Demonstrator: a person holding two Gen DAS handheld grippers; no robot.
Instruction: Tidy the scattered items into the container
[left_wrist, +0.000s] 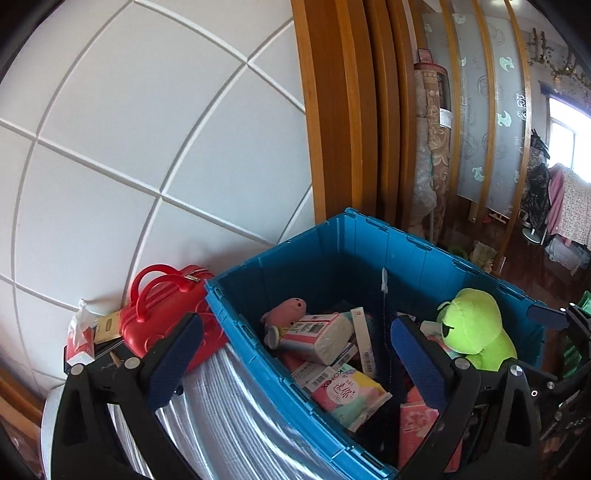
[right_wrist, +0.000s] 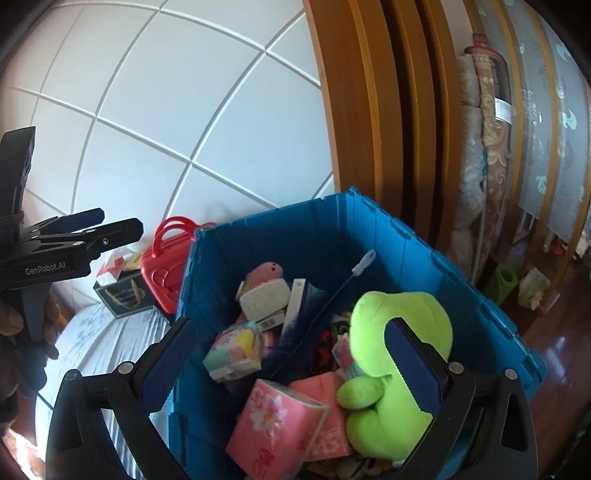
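A blue plastic crate (left_wrist: 332, 236) (right_wrist: 369, 229) stands open and holds several things. Inside lie a pink plush (left_wrist: 288, 308) (right_wrist: 264, 273), wrapped tissue packs (left_wrist: 321, 334) (right_wrist: 277, 417), a lime-green plush (left_wrist: 469, 325) (right_wrist: 402, 332) and a long dark brush (right_wrist: 314, 314). My left gripper (left_wrist: 295, 332) is open, one finger outside the crate's left wall and the other over the contents. My right gripper (right_wrist: 290, 332) is open above the crate. Its right finger overlaps the green plush, and nothing is held.
A small red suitcase (left_wrist: 166, 314) (right_wrist: 166, 273) and a black box (right_wrist: 122, 295) sit left of the crate on a pale bed cover (right_wrist: 103, 332). White panelled wall behind, wooden door frame (left_wrist: 332, 110) and rolled carpets (right_wrist: 487, 147) to the right. A hand (right_wrist: 11, 317) holds the left gripper.
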